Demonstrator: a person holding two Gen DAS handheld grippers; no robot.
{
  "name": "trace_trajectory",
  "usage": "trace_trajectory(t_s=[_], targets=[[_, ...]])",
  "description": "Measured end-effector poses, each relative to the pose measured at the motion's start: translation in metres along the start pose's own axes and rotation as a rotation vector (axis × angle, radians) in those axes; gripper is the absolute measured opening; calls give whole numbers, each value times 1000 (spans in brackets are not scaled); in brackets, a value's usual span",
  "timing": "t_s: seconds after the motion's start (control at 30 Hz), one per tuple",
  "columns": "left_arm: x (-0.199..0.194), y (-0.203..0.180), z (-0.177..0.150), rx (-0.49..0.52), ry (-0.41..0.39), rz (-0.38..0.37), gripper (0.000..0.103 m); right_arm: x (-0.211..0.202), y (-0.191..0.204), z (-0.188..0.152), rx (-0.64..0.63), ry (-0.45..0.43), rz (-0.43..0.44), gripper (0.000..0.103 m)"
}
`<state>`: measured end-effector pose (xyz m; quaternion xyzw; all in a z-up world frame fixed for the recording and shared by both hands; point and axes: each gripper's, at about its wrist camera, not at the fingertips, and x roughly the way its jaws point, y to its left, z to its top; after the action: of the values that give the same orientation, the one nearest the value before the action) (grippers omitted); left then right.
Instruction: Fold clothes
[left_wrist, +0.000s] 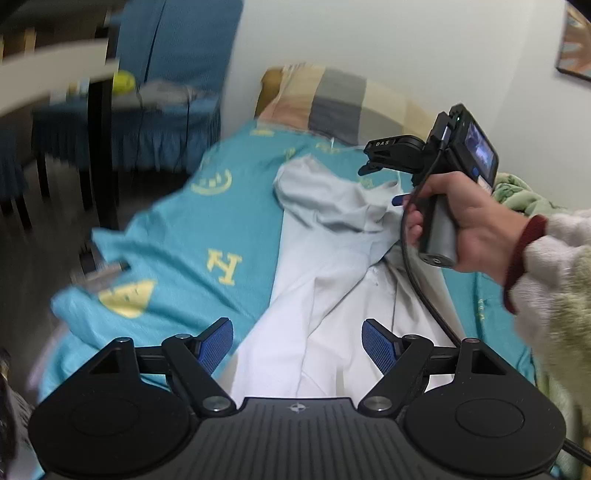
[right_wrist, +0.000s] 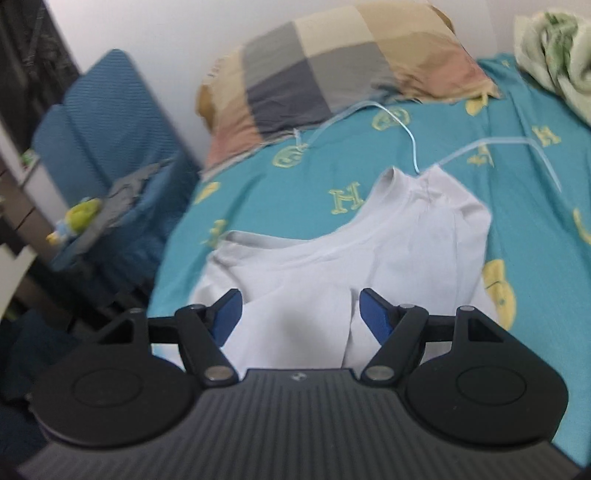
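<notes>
Hovering: both my grippers hang over the white garment (right_wrist: 332, 266), which lies rumpled on the teal bedsheet (right_wrist: 517, 177), below the checked pillow (right_wrist: 332, 62).
Left gripper (left_wrist: 297, 345): fingers apart, nothing between the pads; white cloth lies below them, and I judge I am lining up on its near hem.
Right gripper (right_wrist: 299, 314): fingers apart too, empty, aimed down at the garment's lower half, probably for the matching grasp.
Right hand (left_wrist: 461, 225): wraps the handle beside the garment's bunched sleeve.
Hanger (right_wrist: 413, 147): pale wire lying at the collar, on the pillow side; likely it must come out first.
Hidden: the near hem is cut off behind my grippers.
Hard to make out: blur smears the sheet's edge and the furniture beyond the garment.
</notes>
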<state>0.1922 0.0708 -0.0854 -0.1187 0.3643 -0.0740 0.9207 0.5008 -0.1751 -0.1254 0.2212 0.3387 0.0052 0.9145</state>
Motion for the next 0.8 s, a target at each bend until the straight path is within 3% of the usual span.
trace_trajectory(t_s=[0.1,0.2,0.23,0.27,0.33,0.37,0.53,0.67,0.8], targets=[[11,9,0,-47,29,-16,79,29,-3,-6,-16,24,-22,73],[14,13,-2,-67,39,-10,79,43,0,-12,-66,23,-47,56],[13,15,-2,-74,40,-10,79,44,2,-13,-75,11,-47,49],[11,15,-3,-80,39,-10,79,42,4,-14,-84,-4,-37,32],[7,15,-4,-86,31,-12,79,35,11,-15,-118,-25,-17,12],[5,15,-5,-88,28,-12,79,31,16,-14,-139,-42,-10,8],[-5,12,-6,-85,9,-16,79,0,23,0,-153,-154,6,5],[-7,9,-7,-67,1,-10,79,-11,8,22,-121,-246,-76,5],[1,7,-10,-43,22,4,79,3,-20,27,-90,-242,-162,5]])
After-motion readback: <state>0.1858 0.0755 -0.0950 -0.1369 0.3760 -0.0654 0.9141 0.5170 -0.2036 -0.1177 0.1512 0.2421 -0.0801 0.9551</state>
